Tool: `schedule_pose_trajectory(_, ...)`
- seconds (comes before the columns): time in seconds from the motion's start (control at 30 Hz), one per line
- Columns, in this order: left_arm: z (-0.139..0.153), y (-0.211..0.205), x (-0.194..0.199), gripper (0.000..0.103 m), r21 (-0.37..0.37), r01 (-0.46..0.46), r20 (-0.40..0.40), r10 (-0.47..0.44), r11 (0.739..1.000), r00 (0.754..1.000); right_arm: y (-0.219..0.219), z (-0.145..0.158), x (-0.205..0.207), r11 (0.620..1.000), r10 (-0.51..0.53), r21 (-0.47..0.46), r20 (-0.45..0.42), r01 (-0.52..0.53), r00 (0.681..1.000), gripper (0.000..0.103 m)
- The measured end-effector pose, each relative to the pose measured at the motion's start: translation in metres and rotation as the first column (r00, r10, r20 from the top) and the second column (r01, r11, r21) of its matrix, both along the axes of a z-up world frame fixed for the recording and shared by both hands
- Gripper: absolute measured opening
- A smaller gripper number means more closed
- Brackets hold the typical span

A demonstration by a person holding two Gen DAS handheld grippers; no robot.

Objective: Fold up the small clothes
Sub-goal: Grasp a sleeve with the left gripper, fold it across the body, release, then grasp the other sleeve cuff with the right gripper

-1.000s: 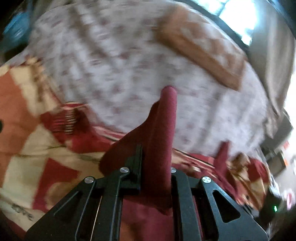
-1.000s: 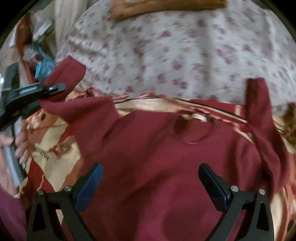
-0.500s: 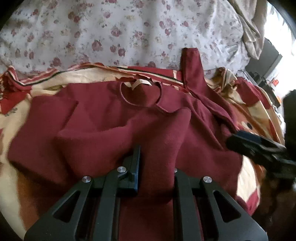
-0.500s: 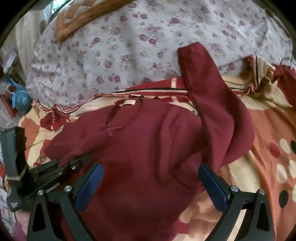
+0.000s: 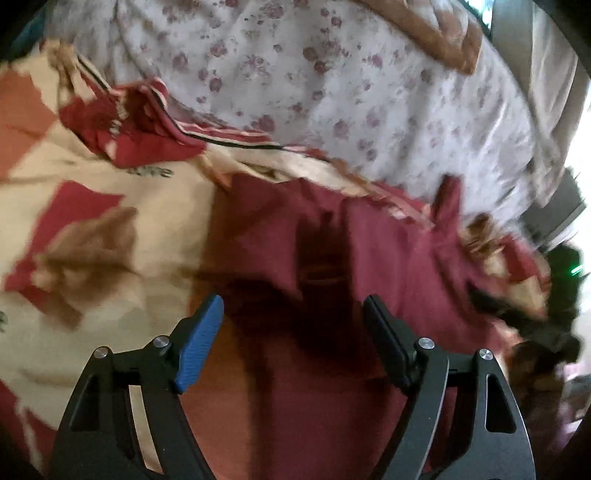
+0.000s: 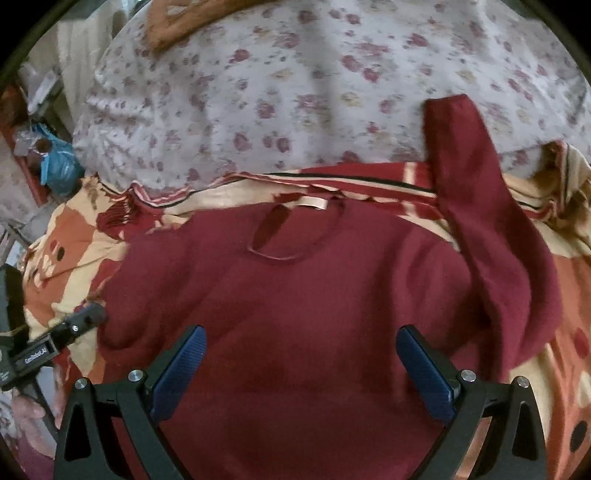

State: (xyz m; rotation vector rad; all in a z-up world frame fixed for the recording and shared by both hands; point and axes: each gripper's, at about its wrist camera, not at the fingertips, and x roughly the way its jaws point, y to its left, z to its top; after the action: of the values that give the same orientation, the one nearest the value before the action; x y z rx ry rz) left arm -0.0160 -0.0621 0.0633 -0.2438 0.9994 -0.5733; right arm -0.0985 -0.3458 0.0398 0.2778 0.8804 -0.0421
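Note:
A dark red sweater (image 6: pixel 295 306) lies flat on a patterned blanket (image 6: pixel 569 332), neckline (image 6: pixel 291 236) away from me. Its left sleeve is folded in over the body; its right sleeve (image 6: pixel 480 206) stretches up onto the floral sheet. My right gripper (image 6: pixel 301 363) is open and empty above the sweater's lower middle. My left gripper (image 5: pixel 293 332) is open and empty over the sweater's left side (image 5: pixel 332 258); it also shows at the left edge of the right wrist view (image 6: pixel 79 323).
A floral white sheet (image 6: pixel 295 92) covers the bed beyond the blanket. A brown patterned cushion (image 5: pixel 439 33) lies at the far side. Clutter and a blue bag (image 6: pixel 55 162) sit on the floor at far left.
My left gripper has let go of the left sleeve, which now lies folded over the sweater's body, and has opened and drawn back to the left. My right gripper stays open.

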Motion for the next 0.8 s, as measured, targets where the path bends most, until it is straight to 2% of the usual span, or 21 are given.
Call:
schedule_pose_trajectory(0.13, 0.008, -0.003, -0.004, 0.079, -0.073, 0.067, 0.025, -0.065, 0.995, 0.998, 0.010, 0.000, 0.005, 0.999, 0.022, 0.047, -0.005, -0.022, 1.000, 0.102)
schedule_pose_trajectory(0.3, 0.019, 0.006, -0.005, 0.079, -0.064, 0.042, 0.056, -0.038, 0.997, 0.998, 0.036, 0.014, 0.025, 0.984, 0.094, 0.147, 0.031, -0.097, 0.995, 0.102)
schedule_pose_trajectory(0.37, 0.017, 0.011, -0.001, 0.079, -0.052, 0.024, 0.059, -0.021, 0.998, 0.998, 0.052, 0.016, 0.041, 0.982, 0.126, 0.137, 0.027, -0.128, 0.992, 0.102)
schedule_pose_trajectory(0.47, 0.016, 0.014, 0.002, 0.079, -0.005, -0.002, 0.078, 0.003, 1.000, 0.997, 0.067, 0.006, 0.068, 0.992, 0.116, 0.060, -0.039, -0.114, 0.992, 0.102)
schedule_pose_trajectory(0.5, 0.014, 0.014, 0.004, 0.079, 0.017, -0.010, 0.081, 0.008, 1.000, 0.997, 0.069, -0.002, 0.077, 0.993, 0.108, 0.047, -0.067, -0.105, 0.992, 0.099)
schedule_pose_trajectory(0.53, 0.010, 0.013, 0.006, 0.079, 0.041, -0.013, 0.080, 0.010, 0.999, 0.997, 0.069, -0.009, 0.083, 0.993, 0.108, 0.052, -0.082, -0.104, 0.991, 0.072)
schedule_pose_trajectory(0.57, 0.006, 0.010, 0.009, 0.079, 0.084, -0.023, 0.075, 0.016, 0.996, 0.997, 0.067, -0.018, 0.088, 0.990, 0.124, 0.080, -0.099, -0.117, 0.987, 0.051)
schedule_pose_trajectory(0.6, 0.002, 0.009, 0.011, 0.079, 0.115, -0.033, 0.067, 0.026, 0.993, 0.997, 0.066, -0.022, 0.090, 0.988, 0.137, 0.094, -0.119, -0.126, 0.983, 0.022)
schedule_pose_trajectory(0.63, -0.001, 0.009, 0.012, 0.079, 0.133, -0.041, 0.059, 0.033, 0.990, 0.998, 0.063, -0.022, 0.089, 0.989, 0.128, 0.084, -0.117, -0.119, 0.985, 0.018)
schedule_pose_trajectory(0.73, -0.006, 0.011, 0.014, 0.079, 0.138, -0.053, 0.042, 0.048, 0.989, 0.998, 0.040, 0.012, 0.063, 0.998, 0.057, 0.023, 0.029, -0.057, 0.998, 0.016)
schedule_pose_trajectory(0.8, -0.006, 0.012, 0.013, 0.079, 0.141, -0.066, 0.054, 0.059, 0.988, 0.997, 0.018, 0.030, 0.035, 0.999, -0.025, -0.030, 0.119, 0.028, 0.993, 0.016)
